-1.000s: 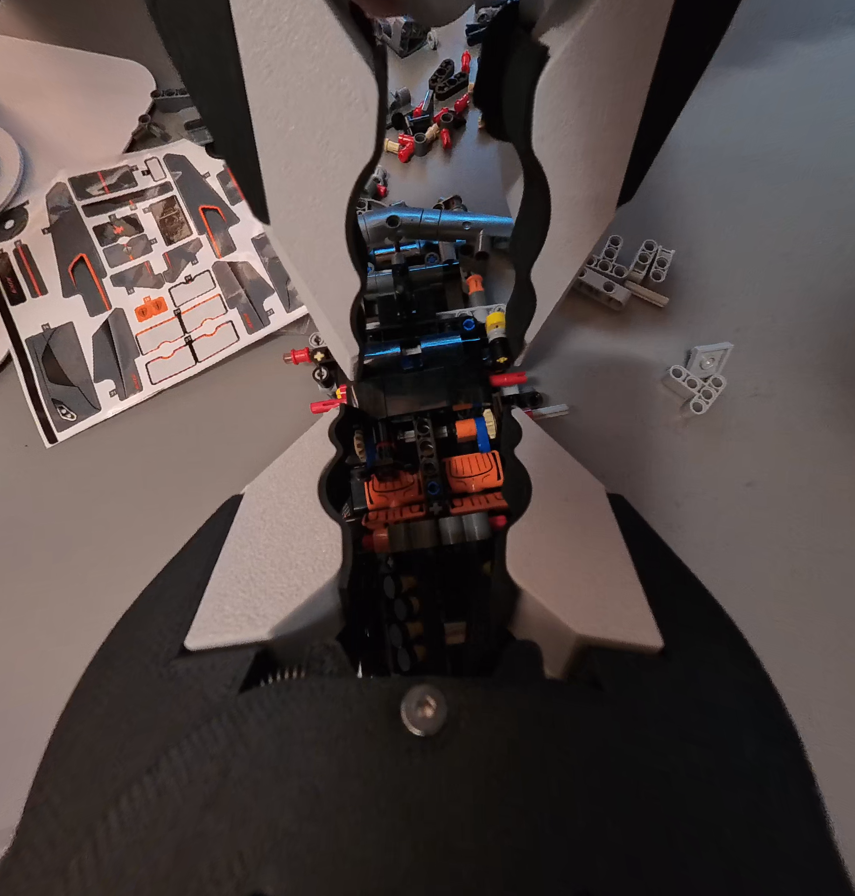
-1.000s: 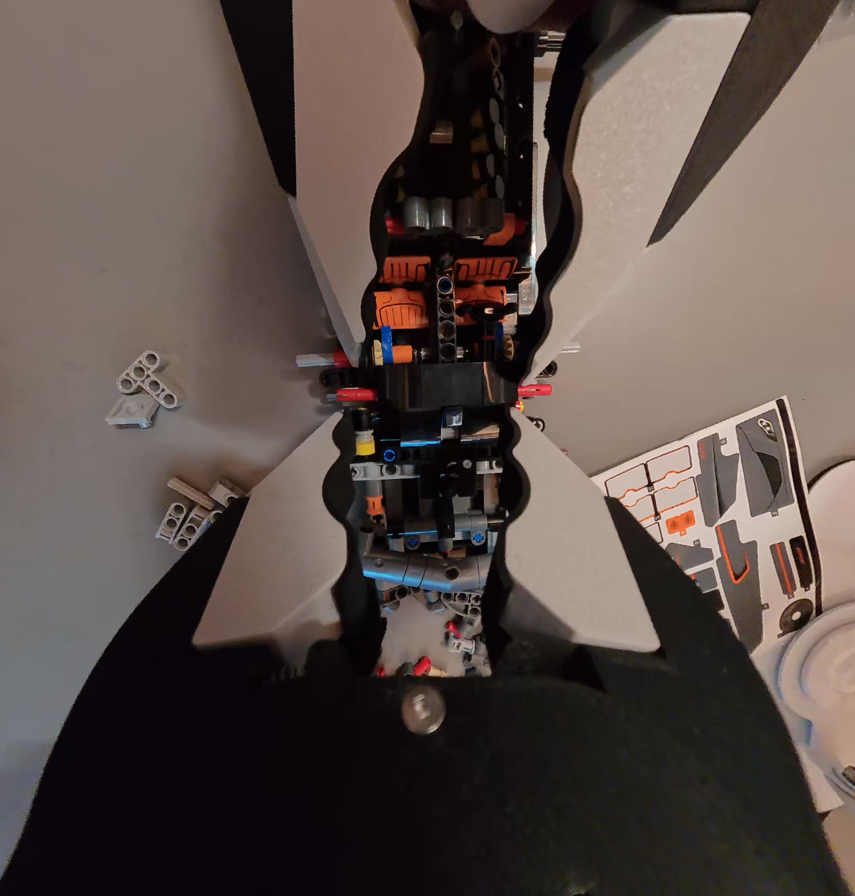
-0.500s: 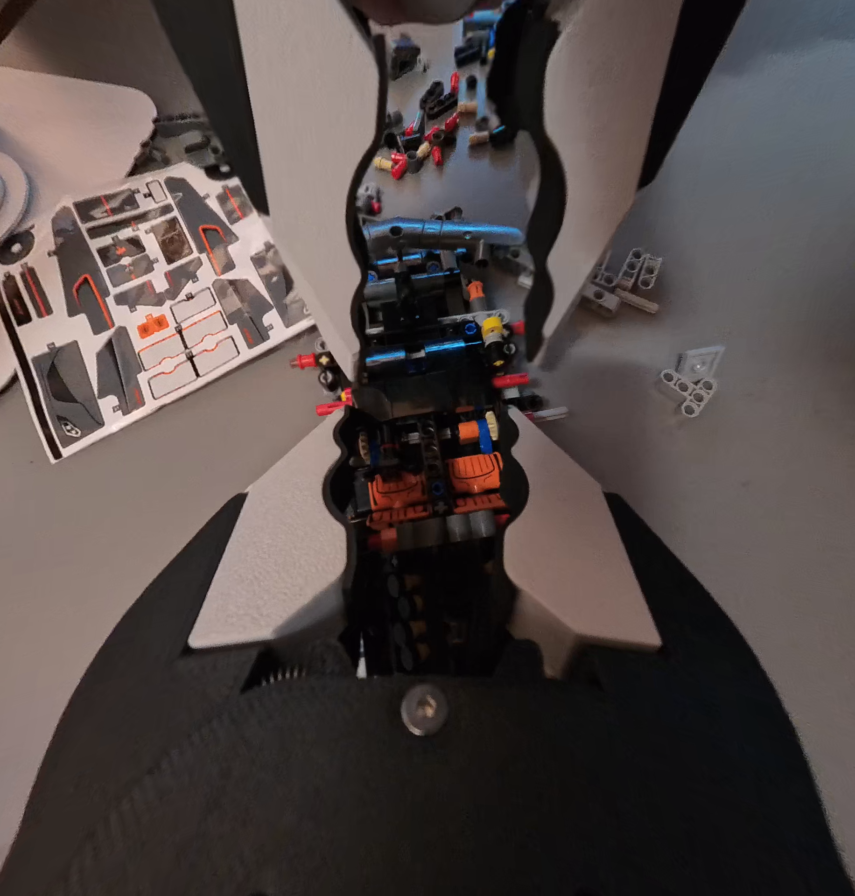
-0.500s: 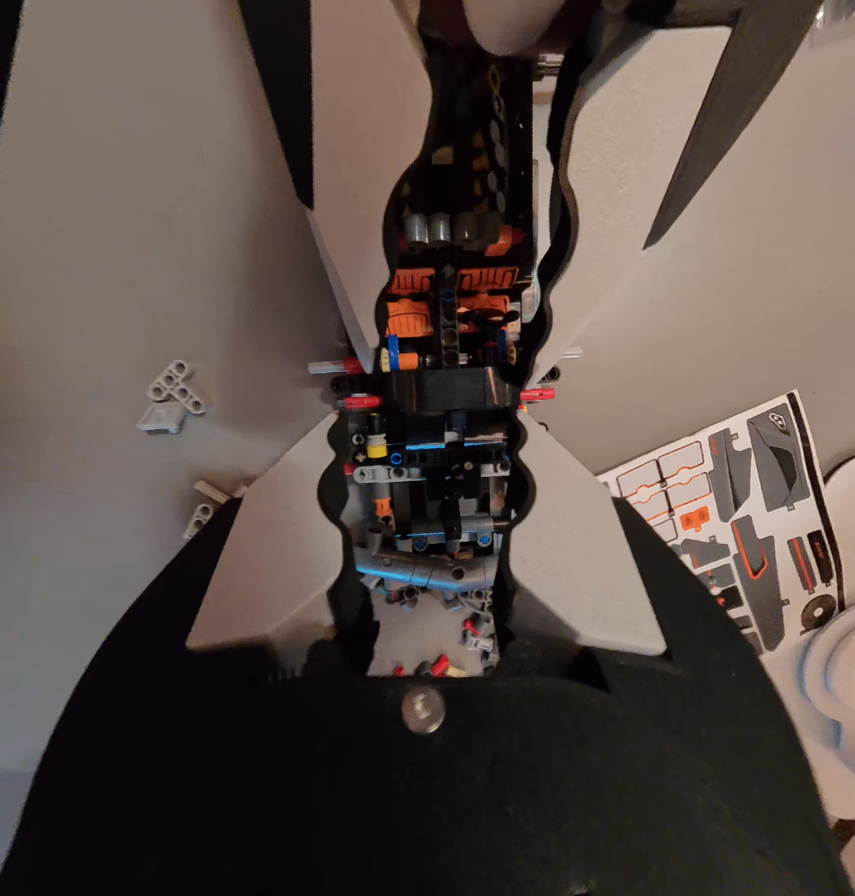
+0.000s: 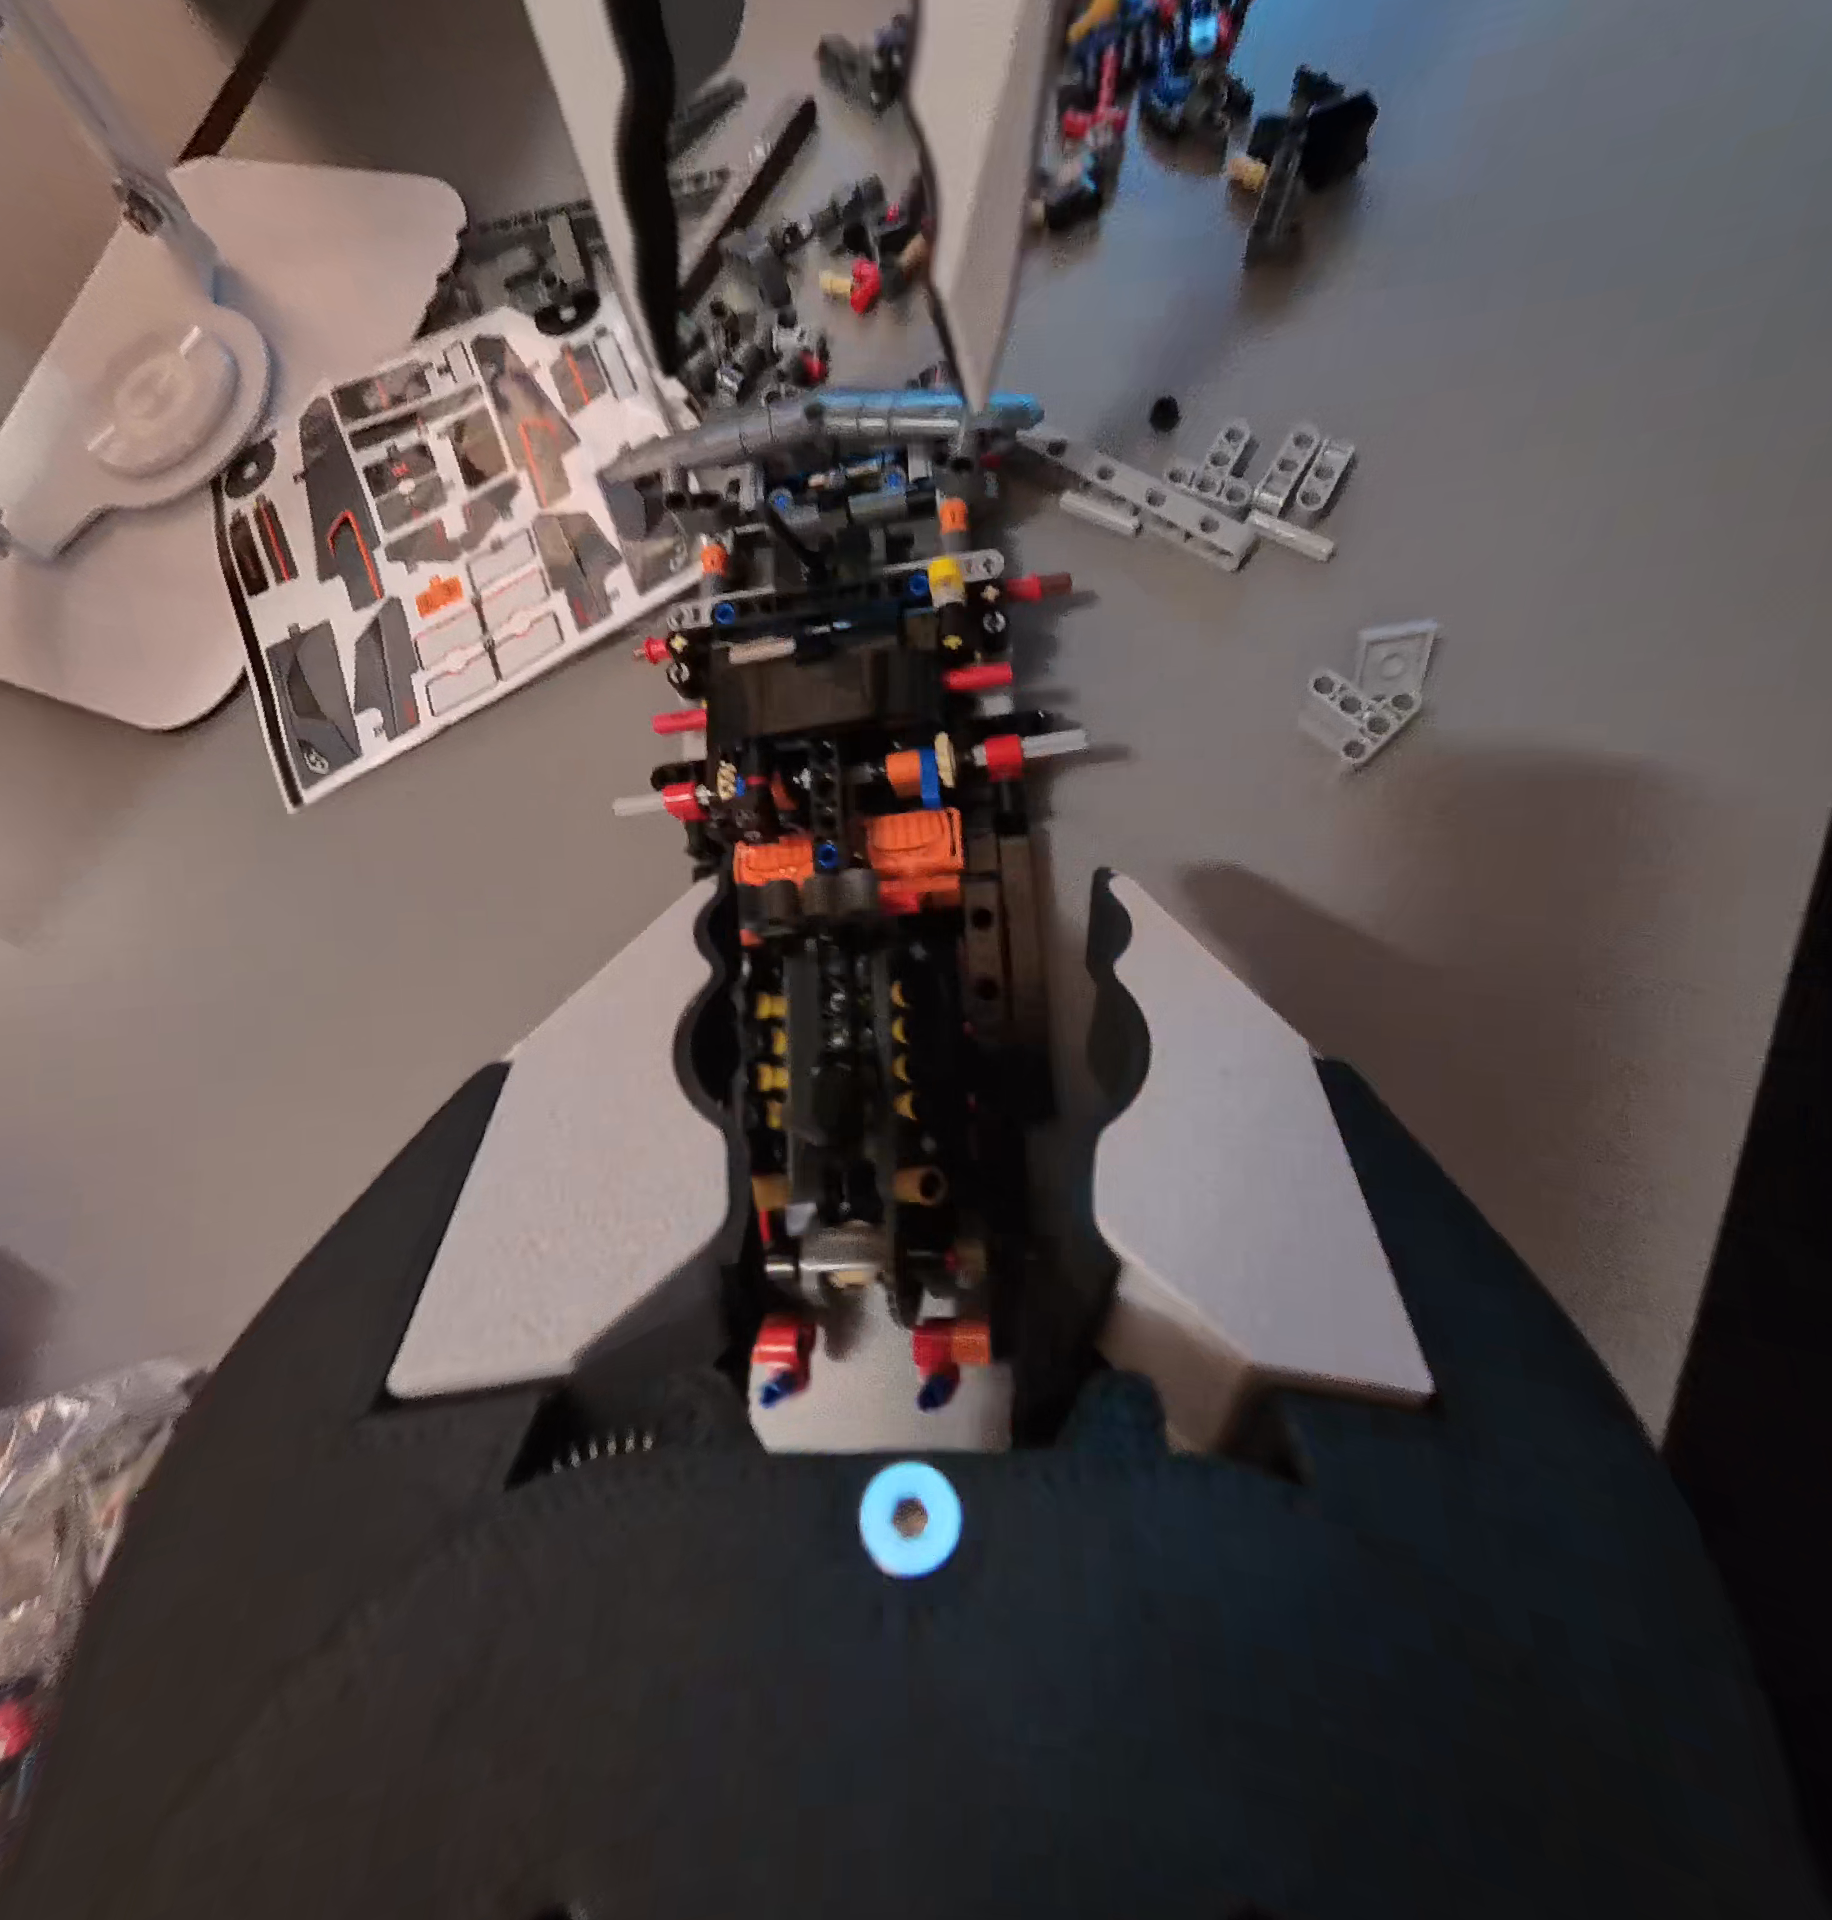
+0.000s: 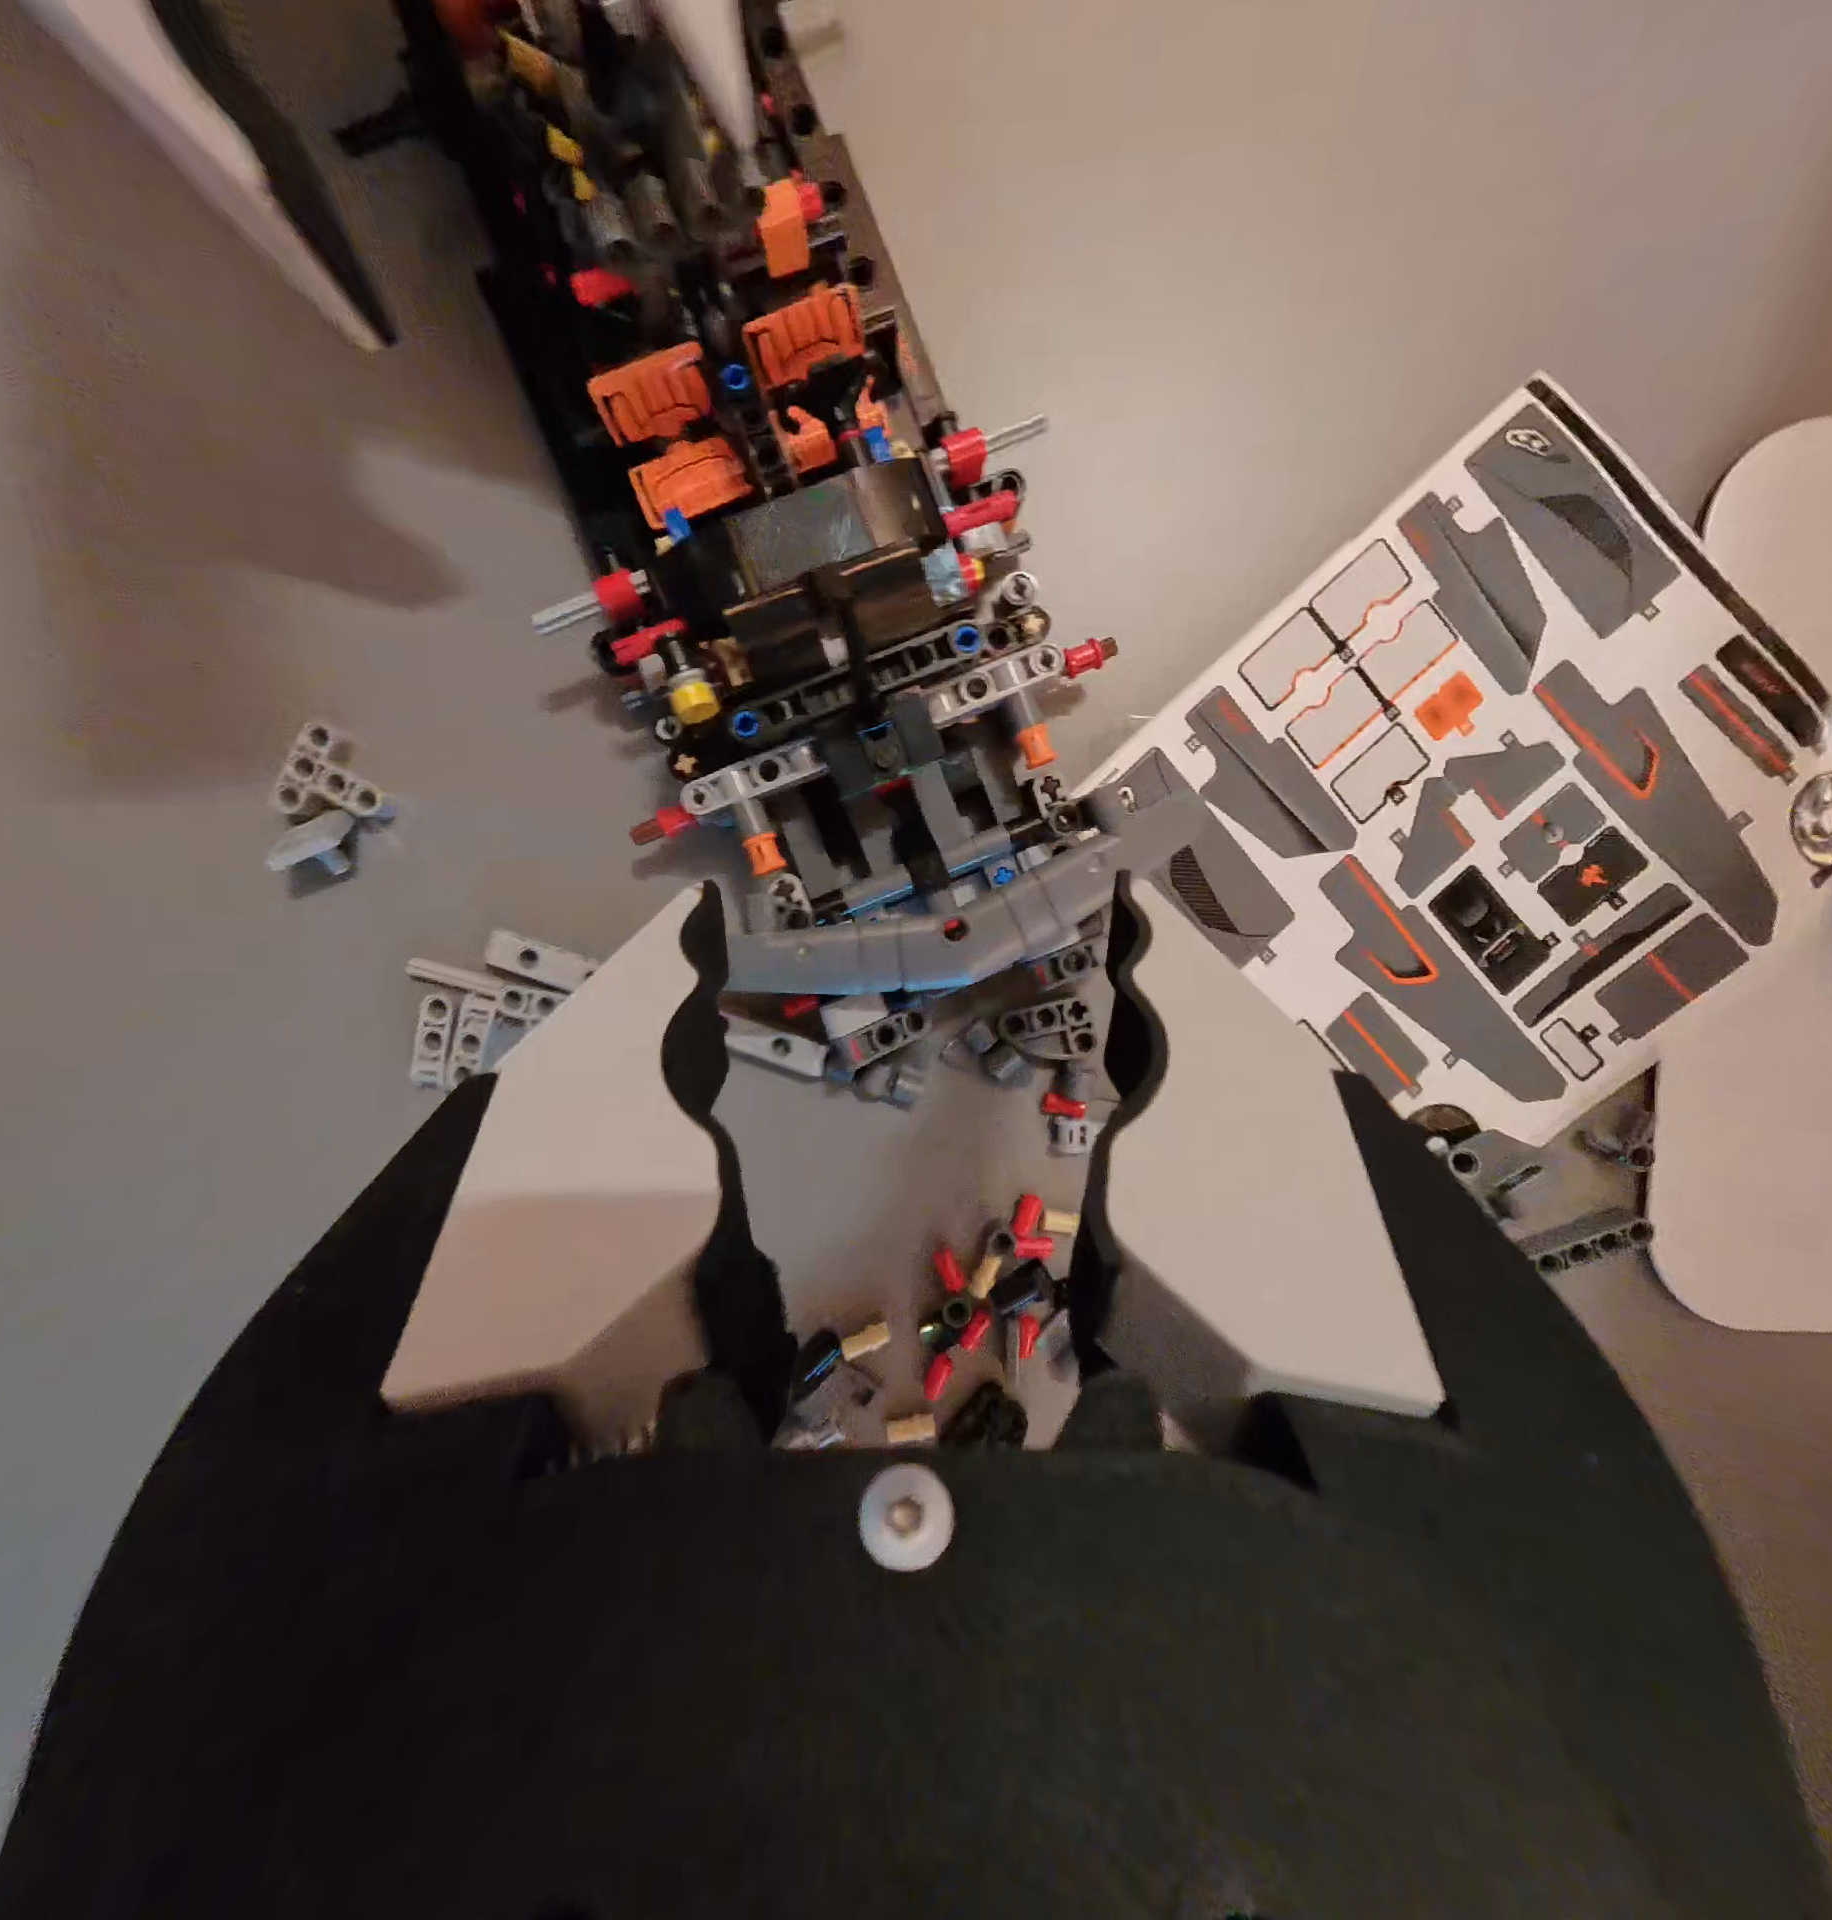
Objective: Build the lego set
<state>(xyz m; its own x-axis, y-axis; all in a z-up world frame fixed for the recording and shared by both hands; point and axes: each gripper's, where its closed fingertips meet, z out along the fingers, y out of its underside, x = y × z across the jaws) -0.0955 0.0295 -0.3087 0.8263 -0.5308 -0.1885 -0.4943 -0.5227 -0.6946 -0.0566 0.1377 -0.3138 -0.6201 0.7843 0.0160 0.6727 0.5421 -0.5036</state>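
Observation:
The long black Lego car chassis (image 5: pixel 850 707) with orange seats and a grey front bumper lies on the grey table; it also shows in the right wrist view (image 6: pixel 808 582). My left gripper (image 5: pixel 907 904) is open and straddles the chassis's rear end from above, with a gap on the right side. My right gripper (image 6: pixel 912 935) is open and empty, its tips just short of the grey bumper (image 6: pixel 891 945). The right gripper also shows in the left wrist view (image 5: pixel 824 374), over the bumper end.
A sticker sheet (image 5: pixel 444 561) lies beside the chassis, next to a white stand base (image 5: pixel 164 436). Light-grey beams (image 5: pixel 1213 499) and a small grey cluster (image 5: pixel 1369 696) lie on the other side. Small red and tan pins (image 6: pixel 985 1299) lie beneath my right gripper. A plastic bag (image 5: pixel 29 1507) is at lower left. Tip to tip, the grippers are about 12 centimetres apart.
Both grippers, which enclosed the chassis from opposite ends, have drawn back and up. The right gripper is now clear of the front. The chassis lies on the table.

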